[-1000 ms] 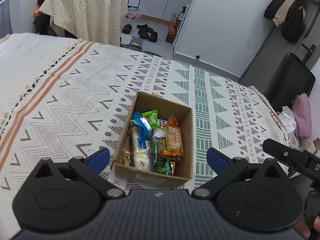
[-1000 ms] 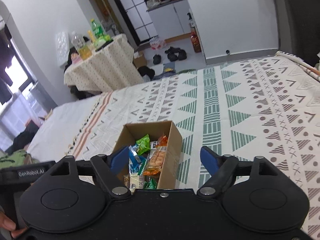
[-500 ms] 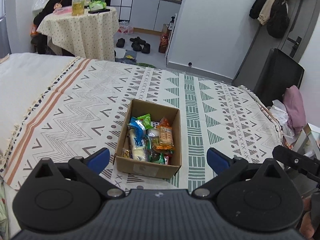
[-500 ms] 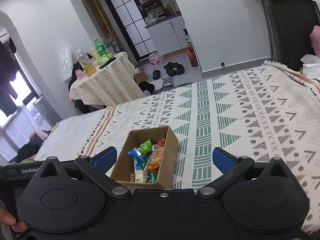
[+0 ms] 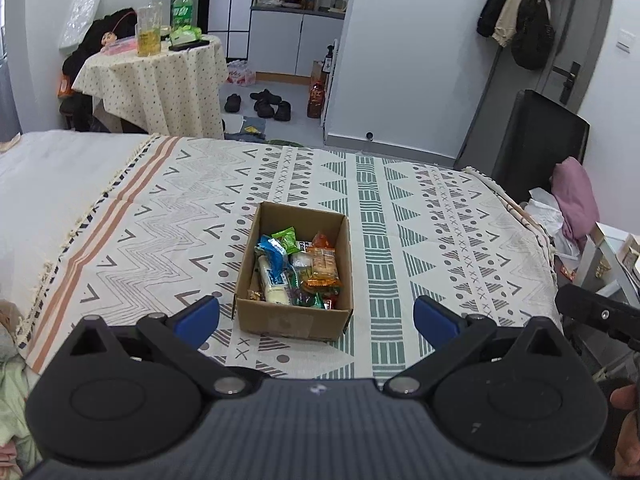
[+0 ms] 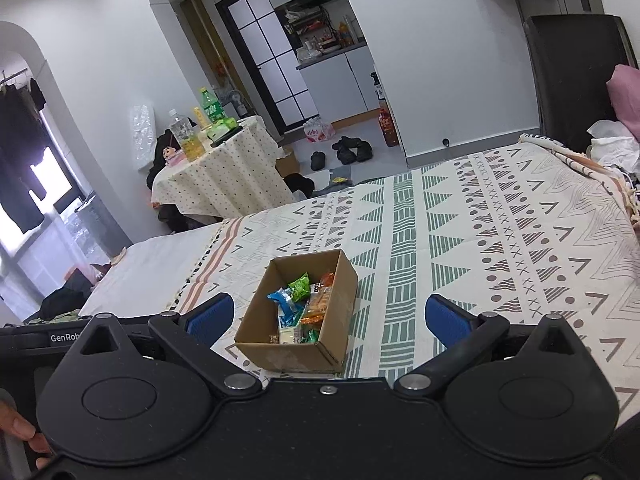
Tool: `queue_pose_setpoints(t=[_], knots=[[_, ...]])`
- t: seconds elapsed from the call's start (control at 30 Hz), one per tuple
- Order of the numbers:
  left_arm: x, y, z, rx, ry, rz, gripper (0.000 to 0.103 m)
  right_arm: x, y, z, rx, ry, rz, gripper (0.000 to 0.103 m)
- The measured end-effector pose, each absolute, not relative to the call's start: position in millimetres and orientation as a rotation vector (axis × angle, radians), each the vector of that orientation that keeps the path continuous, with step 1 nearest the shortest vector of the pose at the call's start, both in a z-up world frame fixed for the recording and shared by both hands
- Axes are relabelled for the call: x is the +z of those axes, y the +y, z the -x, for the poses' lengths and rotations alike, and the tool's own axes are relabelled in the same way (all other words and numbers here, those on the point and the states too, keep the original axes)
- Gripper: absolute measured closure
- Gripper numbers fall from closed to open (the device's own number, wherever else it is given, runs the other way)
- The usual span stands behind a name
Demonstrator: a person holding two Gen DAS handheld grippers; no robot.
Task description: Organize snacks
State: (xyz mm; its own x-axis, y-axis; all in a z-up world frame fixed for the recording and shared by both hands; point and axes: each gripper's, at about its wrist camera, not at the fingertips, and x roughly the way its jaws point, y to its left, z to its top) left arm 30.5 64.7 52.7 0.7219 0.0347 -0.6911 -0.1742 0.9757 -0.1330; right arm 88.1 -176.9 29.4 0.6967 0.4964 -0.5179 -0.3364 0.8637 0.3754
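Both the left gripper (image 5: 316, 316) and right gripper (image 6: 326, 318) are angling downward with jaws spread wide and empty, above the cardboard box (image 5: 294, 322) of snacks (image 5: 298, 270) sitting on the patterned bed (image 5: 440, 240).

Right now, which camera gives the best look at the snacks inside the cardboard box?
The left wrist view. It looks almost straight down into the cardboard box, so the snacks show spread out, wrapper by wrapper. The right wrist view sees the same box from a slant, and its near wall hides some of the snacks.
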Motion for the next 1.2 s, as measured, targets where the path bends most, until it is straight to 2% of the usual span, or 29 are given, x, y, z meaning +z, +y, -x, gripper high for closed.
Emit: queue_pose_setpoints(t=[0.5, 1.2], knots=[[64.6, 59.0, -0.1, 0.082, 0.725, 0.132, 0.0, 42.2, -182.8, -47.4, 0.436, 0.636, -0.207, 0.0], [70.4, 56.0, 11.7, 0.076, 0.707, 0.096, 0.0, 45.7, -176.9, -35.2, 0.453, 0.642, -0.182, 0.0]])
